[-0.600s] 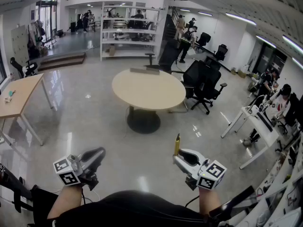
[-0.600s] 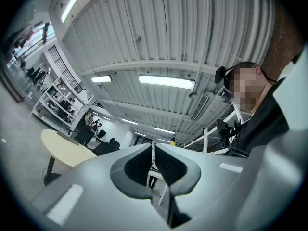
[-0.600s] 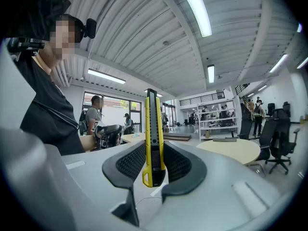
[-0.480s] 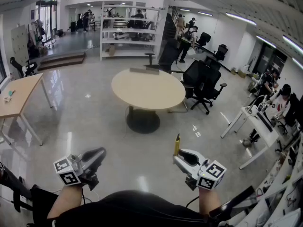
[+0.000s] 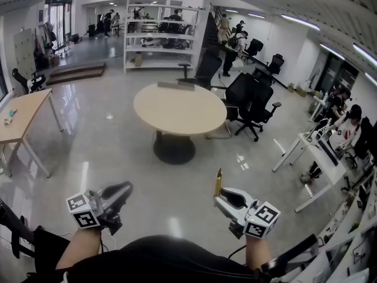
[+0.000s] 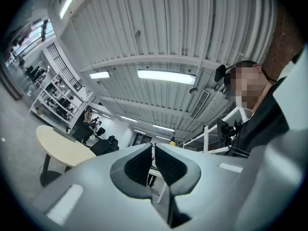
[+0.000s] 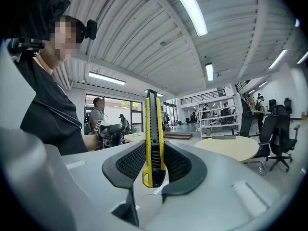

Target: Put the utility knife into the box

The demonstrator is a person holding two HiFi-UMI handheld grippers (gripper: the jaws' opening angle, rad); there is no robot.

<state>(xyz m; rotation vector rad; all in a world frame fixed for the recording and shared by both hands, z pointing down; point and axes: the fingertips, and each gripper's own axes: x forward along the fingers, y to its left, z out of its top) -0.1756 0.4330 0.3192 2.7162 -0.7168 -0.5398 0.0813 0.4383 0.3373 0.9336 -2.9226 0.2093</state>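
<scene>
The utility knife [image 5: 218,183] is yellow and black and stands upright between the jaws of my right gripper [image 5: 221,198], which is shut on it. In the right gripper view the knife [image 7: 154,129] runs up between the ribbed pads [image 7: 132,161] of the right gripper [image 7: 155,149], its looped end lowest. My left gripper [image 5: 122,190] hangs at the lower left over the floor. Its jaws are shut with nothing between them, as the left gripper view shows [image 6: 154,149]. I cannot make out a box in any view.
A round beige table [image 5: 179,108] stands ahead on the glossy floor, with a flat grey thing [image 5: 179,86] at its far edge. Black office chairs [image 5: 253,102] are to its right. A wooden desk [image 5: 20,122] is at left, white desks [image 5: 318,152] at right, and shelving [image 5: 159,37] behind.
The whole room has shifted slightly in the head view. Both grippers keep about the same places, and the knife stays upright in the right one.
</scene>
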